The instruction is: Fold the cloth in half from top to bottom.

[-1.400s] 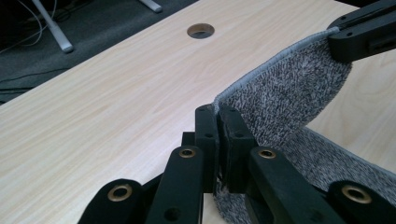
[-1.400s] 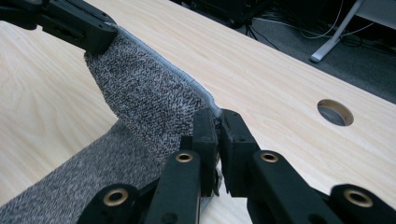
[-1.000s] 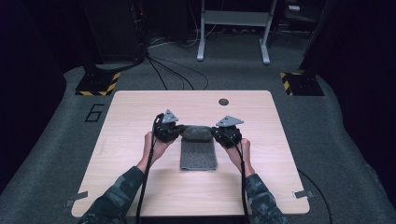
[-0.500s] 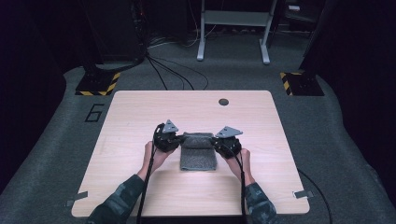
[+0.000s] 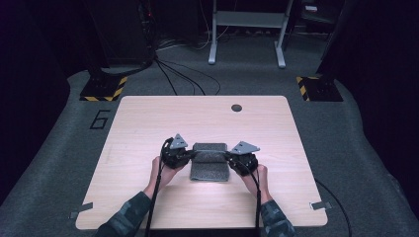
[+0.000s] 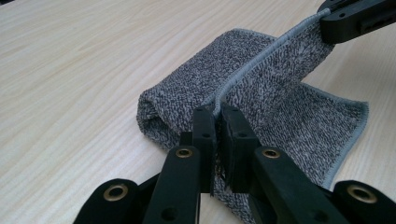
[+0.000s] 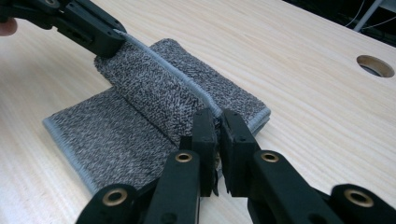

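At the left of the high view, our left gripper (image 5: 190, 156) sits low over the wooden table (image 5: 148, 123), held in our left hand (image 5: 163, 173). In the left gripper view its jaws are clenched on the pale hemmed edge of the grey towel (image 6: 280, 93). The towel (image 5: 210, 165) lies near the middle of the table, toward our side, between the two grippers, with its far part lifted and rolled over toward us while the near part stays flat on the wood. To the right, our right gripper (image 5: 231, 158) pinches the other end of that same hem, its jaws squeezed together on the cloth (image 7: 154, 88) in the right gripper view. Farther off, a round cable hole (image 5: 236, 107) sits near the table's far edge.
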### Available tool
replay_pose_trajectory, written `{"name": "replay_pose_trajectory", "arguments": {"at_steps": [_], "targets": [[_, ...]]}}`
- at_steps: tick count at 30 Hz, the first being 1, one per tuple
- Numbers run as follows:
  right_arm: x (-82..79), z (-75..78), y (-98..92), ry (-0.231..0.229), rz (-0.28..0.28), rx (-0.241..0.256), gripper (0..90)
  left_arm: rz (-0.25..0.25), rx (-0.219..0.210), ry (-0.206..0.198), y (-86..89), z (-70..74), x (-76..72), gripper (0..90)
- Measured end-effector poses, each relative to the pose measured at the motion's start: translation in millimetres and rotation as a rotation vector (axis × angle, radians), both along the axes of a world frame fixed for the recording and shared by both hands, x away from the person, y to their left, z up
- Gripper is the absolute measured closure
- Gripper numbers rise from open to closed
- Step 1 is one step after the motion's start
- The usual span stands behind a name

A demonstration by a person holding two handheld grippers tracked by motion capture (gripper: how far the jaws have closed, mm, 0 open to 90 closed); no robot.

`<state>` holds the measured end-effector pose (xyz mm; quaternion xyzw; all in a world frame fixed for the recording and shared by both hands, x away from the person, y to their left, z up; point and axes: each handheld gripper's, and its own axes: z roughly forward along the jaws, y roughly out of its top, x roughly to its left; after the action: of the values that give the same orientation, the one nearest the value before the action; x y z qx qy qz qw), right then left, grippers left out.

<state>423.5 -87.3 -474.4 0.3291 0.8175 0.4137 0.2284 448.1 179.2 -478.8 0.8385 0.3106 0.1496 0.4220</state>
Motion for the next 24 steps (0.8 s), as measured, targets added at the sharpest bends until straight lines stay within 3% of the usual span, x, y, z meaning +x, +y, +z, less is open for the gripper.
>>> {"name": "replay_pose_trajectory", "arguments": {"at_steps": [5,12,14,18,20,21,24], "targets": [[-5.0,-2.6,-0.7,0.003,0.013,-0.009,85.0,-0.009,0.007,0.009,0.1,-3.5,-5.3,84.2],[-14.3,-16.2,1.9,0.044,0.023,-0.037,81.5,-0.044,0.03,0.072,2.4,-17.7,-10.2,75.5],[-17.8,-19.8,1.1,0.063,0.035,-0.042,75.6,-0.046,0.024,0.082,4.3,-19.0,-12.4,70.1],[-26.4,-21.2,-6.9,0.116,0.074,-0.032,58.1,-0.047,0.027,0.102,13.2,-16.1,-20.9,48.6],[-26.8,-20.4,-10.0,0.134,0.088,-0.026,53.6,-0.039,0.024,0.098,15.5,-14.8,-23.6,44.8],[-28.8,-18.0,-17.4,0.14,0.097,0.009,48.4,-0.03,0.028,0.085,20.9,-9.6,-26.2,38.3],[-28.3,-12.0,-25.9,0.151,0.103,0.067,42.8,0.01,-0.001,0.051,26.6,0.9,-25.6,33.3]]}}
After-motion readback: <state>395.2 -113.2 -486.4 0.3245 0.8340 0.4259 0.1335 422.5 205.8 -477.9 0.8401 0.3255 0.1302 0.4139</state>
